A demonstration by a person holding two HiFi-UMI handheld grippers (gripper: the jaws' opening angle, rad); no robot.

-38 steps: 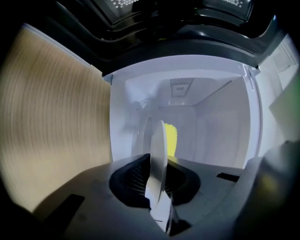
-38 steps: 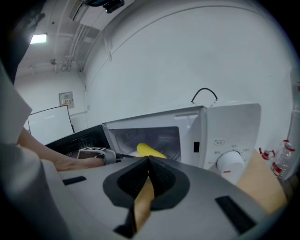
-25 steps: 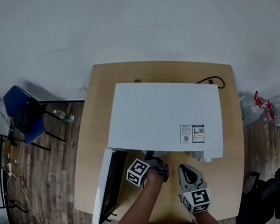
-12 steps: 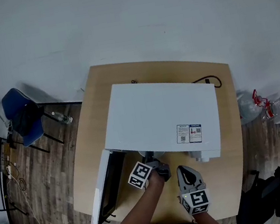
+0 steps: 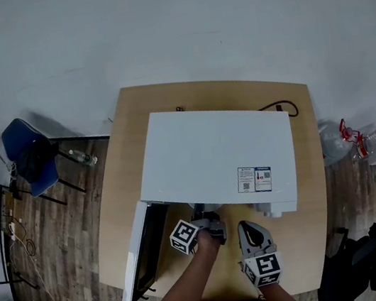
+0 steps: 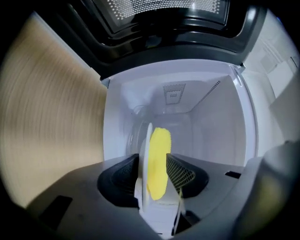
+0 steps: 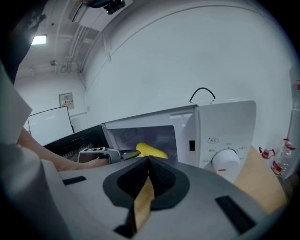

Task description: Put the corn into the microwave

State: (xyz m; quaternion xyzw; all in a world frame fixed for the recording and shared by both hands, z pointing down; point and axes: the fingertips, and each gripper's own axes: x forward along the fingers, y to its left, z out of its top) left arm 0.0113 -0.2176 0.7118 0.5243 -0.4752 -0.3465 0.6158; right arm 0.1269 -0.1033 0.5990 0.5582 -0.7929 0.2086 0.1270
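Blue chair [image 5: 26, 149] on plank floor [image 5: 67, 239] left of wooden table [image 5: 124, 215], bottle [image 5: 85, 155] lying beside it; black cable [image 5: 283, 108] looping at table's rear; bottles [image 5: 359, 141] far right

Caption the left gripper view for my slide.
Left gripper at the open microwave, its jaws having just been opening, yellow corn between them.

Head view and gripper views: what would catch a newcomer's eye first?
The white microwave stands on the wooden table, its door swung open. The yellow corn lies inside it, between the jaws of the left gripper, which have just been opening.
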